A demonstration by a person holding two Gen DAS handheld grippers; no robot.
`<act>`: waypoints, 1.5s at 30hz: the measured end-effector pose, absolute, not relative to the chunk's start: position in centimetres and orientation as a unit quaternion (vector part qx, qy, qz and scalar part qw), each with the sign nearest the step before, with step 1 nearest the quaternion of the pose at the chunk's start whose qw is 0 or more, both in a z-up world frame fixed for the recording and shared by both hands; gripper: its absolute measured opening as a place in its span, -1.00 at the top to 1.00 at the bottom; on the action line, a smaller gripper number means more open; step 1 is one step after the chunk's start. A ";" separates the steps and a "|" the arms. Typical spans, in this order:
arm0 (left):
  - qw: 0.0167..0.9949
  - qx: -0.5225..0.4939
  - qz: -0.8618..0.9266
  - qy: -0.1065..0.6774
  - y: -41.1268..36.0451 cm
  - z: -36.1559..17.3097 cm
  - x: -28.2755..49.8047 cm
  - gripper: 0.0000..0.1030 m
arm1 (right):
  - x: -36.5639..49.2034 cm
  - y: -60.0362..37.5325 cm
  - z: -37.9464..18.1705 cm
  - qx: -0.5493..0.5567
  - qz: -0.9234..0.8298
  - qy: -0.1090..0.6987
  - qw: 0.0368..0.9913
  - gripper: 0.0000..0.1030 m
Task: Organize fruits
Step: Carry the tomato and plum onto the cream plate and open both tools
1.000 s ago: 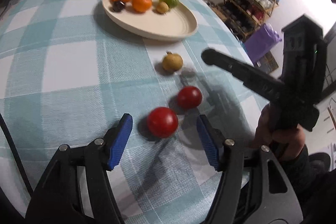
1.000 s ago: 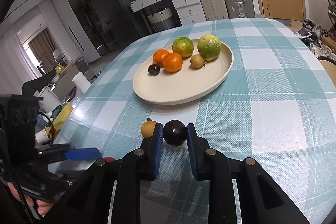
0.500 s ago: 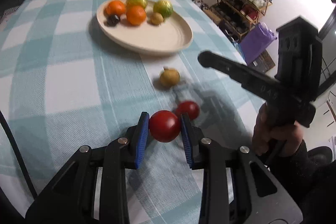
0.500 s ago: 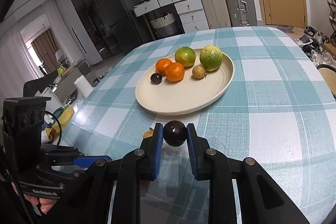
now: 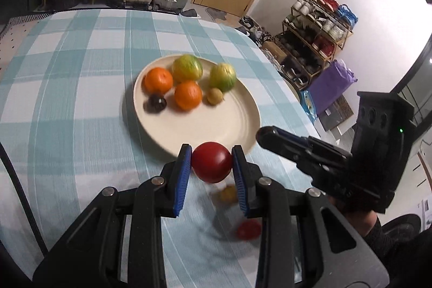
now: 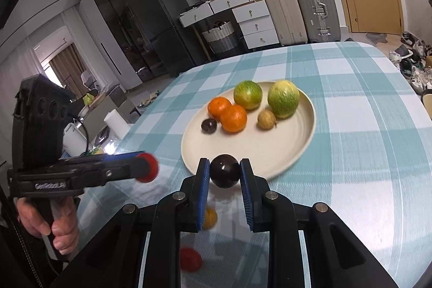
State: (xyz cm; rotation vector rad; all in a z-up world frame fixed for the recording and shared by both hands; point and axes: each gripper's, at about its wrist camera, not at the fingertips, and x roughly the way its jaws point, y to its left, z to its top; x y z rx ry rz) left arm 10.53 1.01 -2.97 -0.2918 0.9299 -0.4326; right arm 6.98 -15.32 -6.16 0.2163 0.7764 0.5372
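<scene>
My left gripper [image 5: 212,166] is shut on a red tomato [image 5: 212,165] and holds it in the air at the near edge of the cream plate [image 5: 216,126]. My right gripper [image 6: 224,172] is shut on a dark purple fruit [image 6: 224,170], also raised by the near rim of the plate [image 6: 243,153]. The plate holds two oranges [image 6: 233,118], two green-yellow citrus fruits [image 6: 283,98], a small yellow-brown fruit [image 6: 266,119] and a small dark fruit [image 6: 209,125]. A second red tomato [image 5: 249,229] and a small yellow fruit [image 5: 228,193] lie on the tablecloth below the grippers.
The table has a teal and white checked cloth [image 5: 67,99]. My right gripper shows at the right of the left wrist view [image 5: 337,161]; my left gripper shows at the left of the right wrist view [image 6: 81,172]. Suitcases and drawers stand behind the table.
My left gripper closed on the red tomato and lifted it toward the plate. My right gripper rose and moved toward the plate with the dark fruit.
</scene>
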 end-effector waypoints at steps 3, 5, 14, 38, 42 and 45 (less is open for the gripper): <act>0.862 -0.139 -0.197 0.445 1.0 -3.4 12.4 0.47 | 8.4 -14.9 -5.9 0.109 0.266 0.376 0.881 0.55; 0.859 -0.147 -0.194 0.451 1.1 -3.9 13.5 0.47 | 9.3 -14.6 -5.9 0.111 0.268 0.378 0.879 0.55; 0.854 -0.152 -0.190 0.460 0.9 -5.6 17.0 0.47 | 13.1 -13.5 -7.0 0.115 0.268 0.397 0.870 0.55; 0.847 -0.149 -0.183 0.477 0.3 -7.4 19.3 0.41 | 15.8 -13.1 -9.1 0.122 0.255 0.406 0.869 0.09; 0.849 -0.147 -0.180 0.475 0.1 -6.3 18.6 0.18 | 15.3 -13.9 -8.5 0.128 0.252 0.397 0.873 0.03; 0.857 -0.137 -0.172 0.466 -0.3 -5.1 17.7 -0.20 | 14.7 -14.5 -8.0 0.132 0.249 0.392 0.876 -0.03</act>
